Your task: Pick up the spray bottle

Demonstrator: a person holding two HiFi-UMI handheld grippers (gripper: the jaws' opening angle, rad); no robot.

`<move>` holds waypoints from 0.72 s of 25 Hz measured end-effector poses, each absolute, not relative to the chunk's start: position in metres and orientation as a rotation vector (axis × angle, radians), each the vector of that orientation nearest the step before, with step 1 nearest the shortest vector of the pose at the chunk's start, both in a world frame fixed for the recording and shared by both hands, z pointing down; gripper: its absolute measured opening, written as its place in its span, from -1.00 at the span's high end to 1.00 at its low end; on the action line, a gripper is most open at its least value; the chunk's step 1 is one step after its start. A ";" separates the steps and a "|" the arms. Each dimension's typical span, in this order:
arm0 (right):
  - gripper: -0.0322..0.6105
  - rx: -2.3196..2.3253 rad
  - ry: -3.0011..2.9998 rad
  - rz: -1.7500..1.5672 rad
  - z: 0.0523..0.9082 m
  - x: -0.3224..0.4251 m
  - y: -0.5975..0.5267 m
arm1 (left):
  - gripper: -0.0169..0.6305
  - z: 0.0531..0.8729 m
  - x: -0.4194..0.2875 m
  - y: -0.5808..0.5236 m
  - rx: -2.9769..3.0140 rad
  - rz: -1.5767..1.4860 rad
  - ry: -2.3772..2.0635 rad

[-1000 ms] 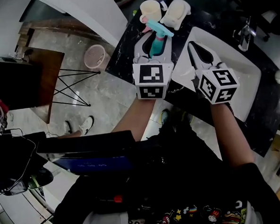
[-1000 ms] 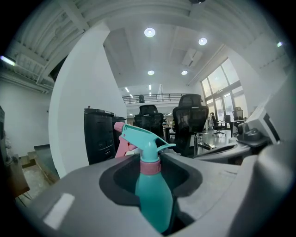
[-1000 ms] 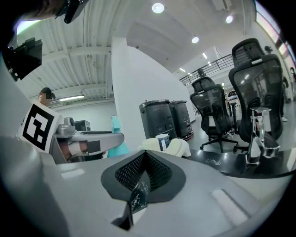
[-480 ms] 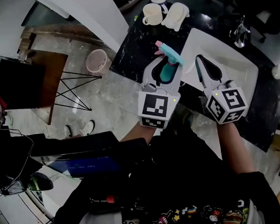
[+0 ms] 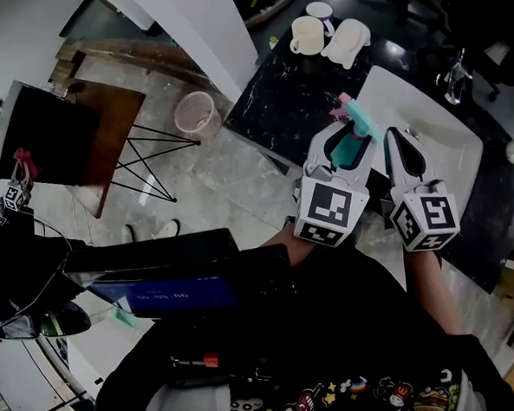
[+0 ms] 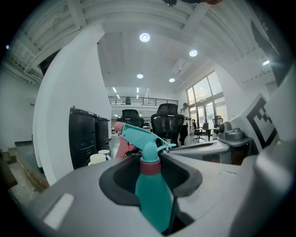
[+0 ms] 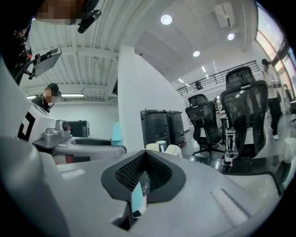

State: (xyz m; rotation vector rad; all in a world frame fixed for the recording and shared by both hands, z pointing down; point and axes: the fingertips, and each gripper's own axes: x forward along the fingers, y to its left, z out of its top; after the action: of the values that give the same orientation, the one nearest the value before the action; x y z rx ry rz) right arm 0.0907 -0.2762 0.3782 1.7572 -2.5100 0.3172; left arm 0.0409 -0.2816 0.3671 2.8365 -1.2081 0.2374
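Note:
A teal spray bottle [image 5: 354, 123] with a pink trigger is held upright, lifted off the black counter. My left gripper [image 5: 347, 156] is shut on its body just below the neck. In the left gripper view the bottle [image 6: 149, 199] fills the gap between the dark pads, and the left gripper [image 6: 152, 178] clamps it from both sides. My right gripper [image 5: 401, 148] hovers beside it on the right, over the sink's edge. Its jaws are pressed together and hold nothing. The right gripper view shows the right gripper [image 7: 143, 176] shut, with the left gripper [image 7: 88, 143] to its left.
A black marble counter [image 5: 276, 95] holds a cream mug [image 5: 306, 34], a second cup [image 5: 321, 9] and a white container [image 5: 347, 43] at its far end. A white sink [image 5: 438, 115] with a chrome faucet [image 5: 453, 80] lies to the right. A pink bin [image 5: 198, 115] stands on the floor.
My left gripper has carried the bottle up off the counter, nearer to me and rightward. The right gripper has followed alongside, still shut.

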 end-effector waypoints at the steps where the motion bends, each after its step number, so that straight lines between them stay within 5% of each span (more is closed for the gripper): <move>1: 0.83 1.757 -2.509 0.311 0.378 0.089 -0.276 | 0.51 0.366 0.039 -0.282 2.836 0.233 -1.212; 18: 0.83 1.750 -2.513 0.300 0.373 0.076 -0.273 | 0.51 0.356 0.019 -0.283 2.831 0.187 -1.247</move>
State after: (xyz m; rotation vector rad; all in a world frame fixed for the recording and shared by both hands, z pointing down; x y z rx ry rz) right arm 0.0758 -0.2729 0.3733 1.7498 -2.5133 0.2999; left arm 0.0193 -0.2831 0.3564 2.8313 -1.2473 0.1871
